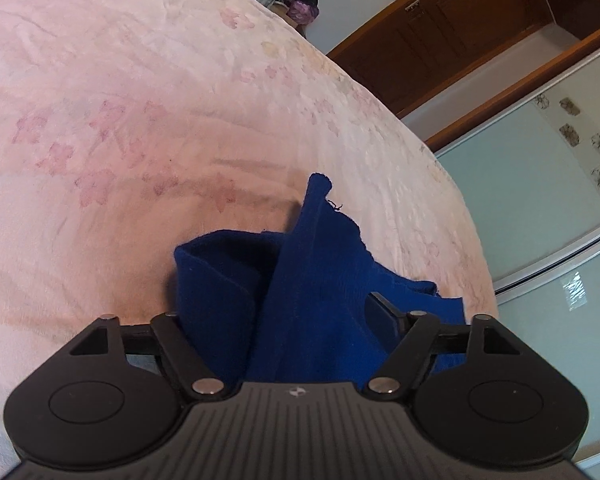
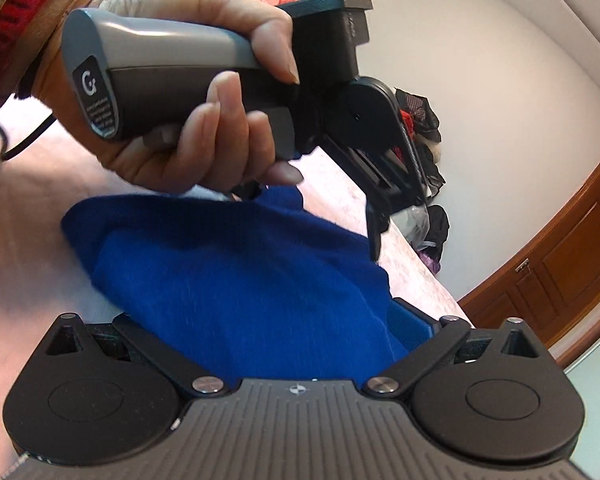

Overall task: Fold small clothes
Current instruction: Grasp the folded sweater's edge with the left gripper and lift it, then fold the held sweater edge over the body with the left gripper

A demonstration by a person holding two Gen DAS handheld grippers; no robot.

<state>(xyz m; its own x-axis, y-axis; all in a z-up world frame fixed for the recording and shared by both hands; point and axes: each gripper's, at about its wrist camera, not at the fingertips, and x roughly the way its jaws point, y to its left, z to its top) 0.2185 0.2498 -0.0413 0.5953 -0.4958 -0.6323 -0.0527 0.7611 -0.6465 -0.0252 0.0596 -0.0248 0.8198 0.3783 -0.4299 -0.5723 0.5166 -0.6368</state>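
Counting one blue cloth (image 1: 300, 304) bunched low centre on the pink blanket (image 1: 140, 128); my left gripper (image 1: 284, 312) sits half-open around it, right gripper (image 2: 260, 320) hidden, can't tell. Hand (image 2: 188, 80) blocks upper left.

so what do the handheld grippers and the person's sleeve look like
The left gripper has a grey pistol handle bearing a black label with a white G logo, a black head with round pivot discs, and a dark cable trailing off. The right gripper has black linkages, silver rivets and a ribbed grey body. The sleeve is red knit under tan.
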